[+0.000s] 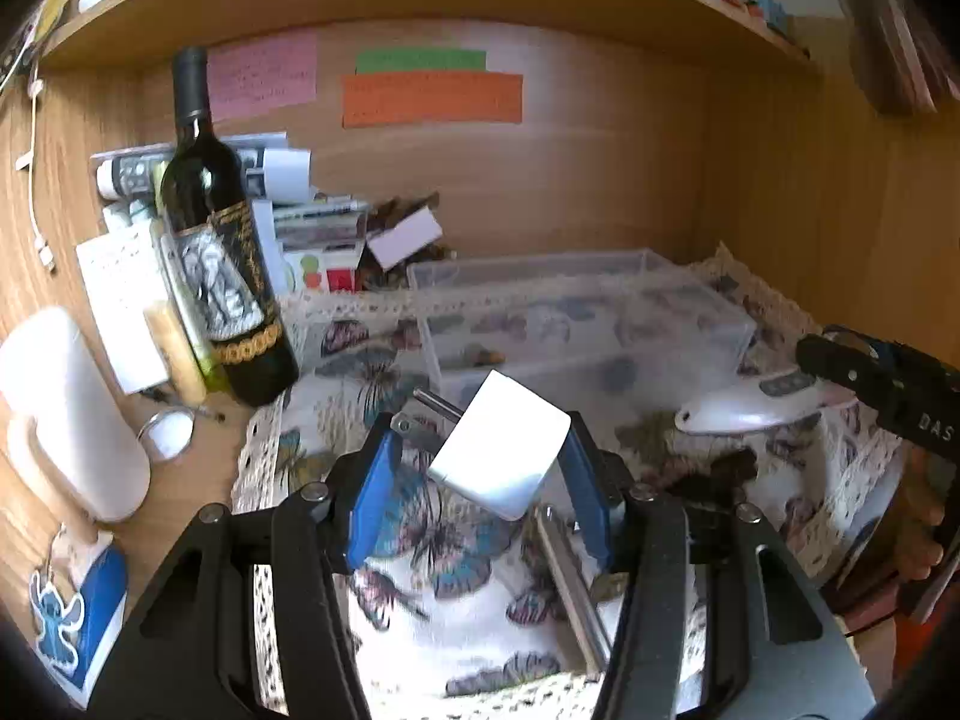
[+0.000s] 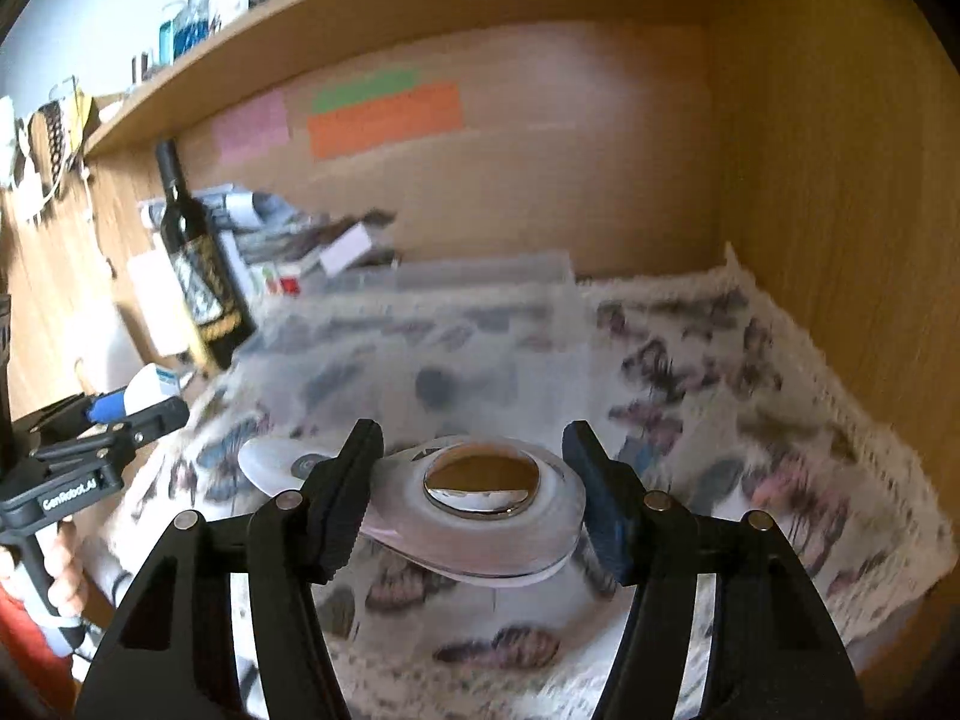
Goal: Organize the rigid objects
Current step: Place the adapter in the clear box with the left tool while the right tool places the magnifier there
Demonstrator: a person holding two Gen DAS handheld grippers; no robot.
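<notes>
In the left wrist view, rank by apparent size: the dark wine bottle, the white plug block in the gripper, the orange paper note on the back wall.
1. Dark wine bottle.
2. and 3. Orange paper note and white plug block look similar; the block's nearness to the camera inflates it, so unranked.

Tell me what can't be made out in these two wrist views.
- Right wrist: the clear plastic bin and its contents are smeared by motion blur.
- Left wrist: writing on the orange note is too small and soft to read.
- Left wrist: the white charger hides whatever lies behind it between the left gripper fingers.
</notes>
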